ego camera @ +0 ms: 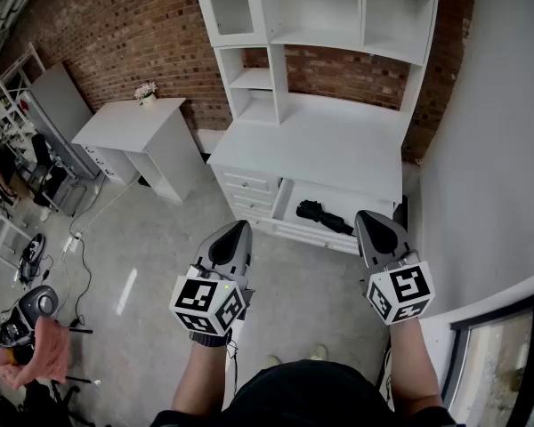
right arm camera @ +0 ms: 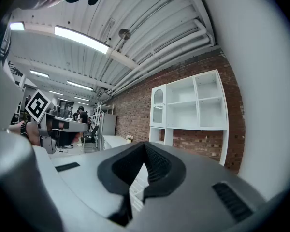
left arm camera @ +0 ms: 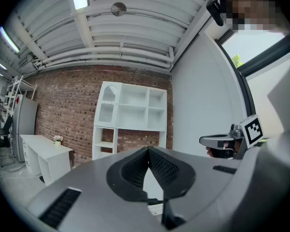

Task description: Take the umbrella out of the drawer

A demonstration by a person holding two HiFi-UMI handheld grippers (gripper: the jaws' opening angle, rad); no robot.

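Note:
A black folded umbrella (ego camera: 323,215) lies in the open drawer (ego camera: 313,235) of a white cabinet (ego camera: 320,145), seen in the head view. My left gripper (ego camera: 242,224) is held level well in front of the cabinet, to the left of the drawer, shut with nothing in it. My right gripper (ego camera: 367,214) hovers just in front of the drawer's right end, also shut and empty. In the left gripper view the jaws (left arm camera: 147,150) meet at their tips and the right gripper (left arm camera: 205,140) shows beside them. The right gripper view shows closed jaws (right arm camera: 145,145) too.
A white shelf unit (ego camera: 329,25) stands on the cabinet against a brick wall. Left of it stands a white desk (ego camera: 129,118) with a small flower pot (ego camera: 146,93). A white wall (ego camera: 489,149) runs along the right. Cables and gear (ego camera: 27,314) lie on the floor at the left.

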